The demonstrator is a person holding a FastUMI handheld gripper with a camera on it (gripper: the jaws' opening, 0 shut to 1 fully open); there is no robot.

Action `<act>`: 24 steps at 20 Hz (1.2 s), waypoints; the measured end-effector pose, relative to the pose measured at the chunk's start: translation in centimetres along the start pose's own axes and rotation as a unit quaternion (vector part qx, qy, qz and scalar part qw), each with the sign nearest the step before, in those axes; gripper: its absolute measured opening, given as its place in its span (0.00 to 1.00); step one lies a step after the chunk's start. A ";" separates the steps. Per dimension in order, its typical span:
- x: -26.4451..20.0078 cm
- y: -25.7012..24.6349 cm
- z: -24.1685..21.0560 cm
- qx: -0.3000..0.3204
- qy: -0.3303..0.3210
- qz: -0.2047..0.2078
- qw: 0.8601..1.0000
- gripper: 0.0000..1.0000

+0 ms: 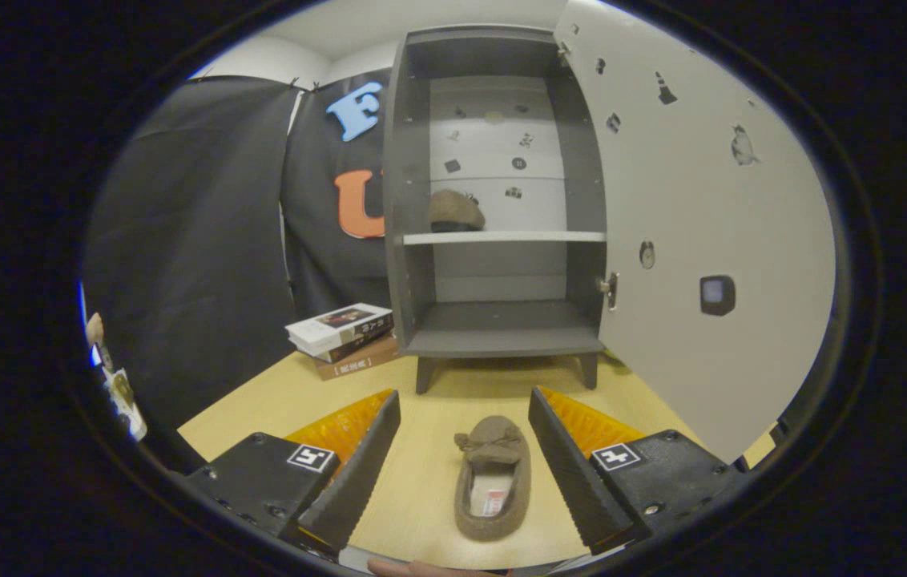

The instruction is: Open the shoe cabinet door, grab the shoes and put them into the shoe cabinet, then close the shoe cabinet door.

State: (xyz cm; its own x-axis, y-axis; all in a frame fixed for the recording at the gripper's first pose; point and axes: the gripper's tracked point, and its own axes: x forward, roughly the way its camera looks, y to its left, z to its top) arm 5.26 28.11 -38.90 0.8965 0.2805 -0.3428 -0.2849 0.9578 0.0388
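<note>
A: Where do the shoes lie?
B: One slipper (493, 478) on the bench (437, 481), between the spread, released tongs (464, 413), untouched; another (456, 211) on the shelf (504, 237) of the open shoe cabinet (409, 200).

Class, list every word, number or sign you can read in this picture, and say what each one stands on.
No text reads clearly.
Spines of the stacked books beside the cabinet: lettering too small and blurred.
Tag inside the slipper lying between the open tool's fingers: blurred, unreadable.
Square markers on the tool: patterns, no words.
Stickers on the cabinet door: pictures, no text.
</note>
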 end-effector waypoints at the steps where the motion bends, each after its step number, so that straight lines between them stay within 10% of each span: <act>1: 0.5 0.3 -0.9 -0.006 0.007 0.001 1.000 1.00; 6: 2.9 0.5 -5.3 -0.023 0.046 -0.010 0.999 0.96; 14: 6.0 -0.4 -13.3 0.030 0.186 -0.010 0.982 0.60; 24: 9.2 -1.6 -14.3 0.022 0.178 0.001 0.984 0.11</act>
State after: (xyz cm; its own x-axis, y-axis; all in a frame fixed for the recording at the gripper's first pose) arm 9.15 28.23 -55.55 0.7182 0.2499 -0.6494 -0.2646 0.9613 0.0772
